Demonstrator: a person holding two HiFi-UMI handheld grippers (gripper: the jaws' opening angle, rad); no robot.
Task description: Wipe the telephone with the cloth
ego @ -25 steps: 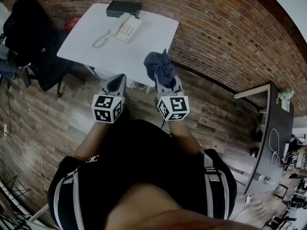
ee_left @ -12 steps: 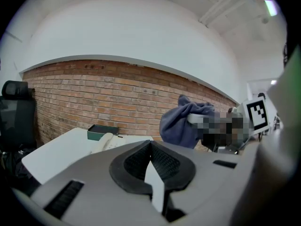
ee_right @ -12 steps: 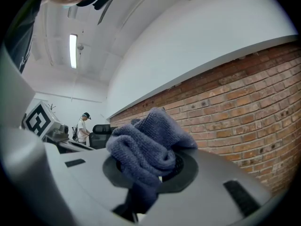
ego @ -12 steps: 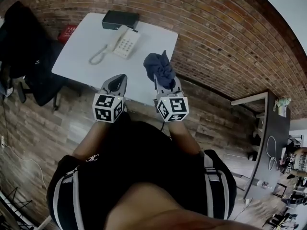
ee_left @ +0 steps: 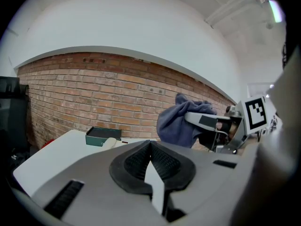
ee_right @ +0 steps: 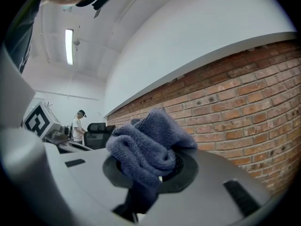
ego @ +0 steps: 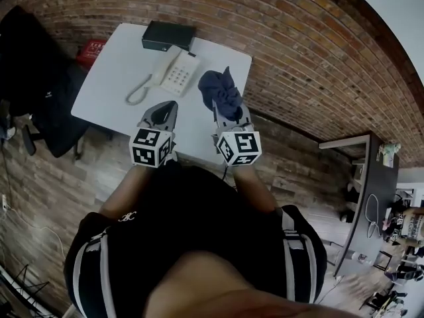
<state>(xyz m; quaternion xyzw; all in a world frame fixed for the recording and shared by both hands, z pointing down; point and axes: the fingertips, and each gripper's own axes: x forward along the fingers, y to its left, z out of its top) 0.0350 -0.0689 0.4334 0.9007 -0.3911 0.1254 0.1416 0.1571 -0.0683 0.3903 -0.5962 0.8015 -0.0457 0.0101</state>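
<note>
A cream telephone point(ego: 173, 72) with a coiled cord lies on the white table point(ego: 112, 78), far side, next to a dark box point(ego: 168, 36). My right gripper point(ego: 225, 105) is shut on a bunched blue-grey cloth point(ego: 220, 93), held above the table's near right part. In the right gripper view the cloth point(ee_right: 149, 147) bulges out of the jaws. My left gripper point(ego: 161, 113) is shut with nothing in it, over the table's near edge, short of the telephone. In the left gripper view its pads point(ee_left: 162, 163) meet, and the cloth point(ee_left: 181, 122) and the dark box point(ee_left: 102, 135) show beyond.
A brick wall point(ego: 305, 52) runs behind and to the right of the table. A black office chair point(ego: 40, 78) stands at the table's left. A red object point(ego: 91, 49) sits by the table's far left corner. A dark desk point(ego: 371, 191) with cables stands at the right.
The view has drawn closer to the table, so both grippers now sit over its near part. The cloth stays in the right gripper; the left stays shut.
</note>
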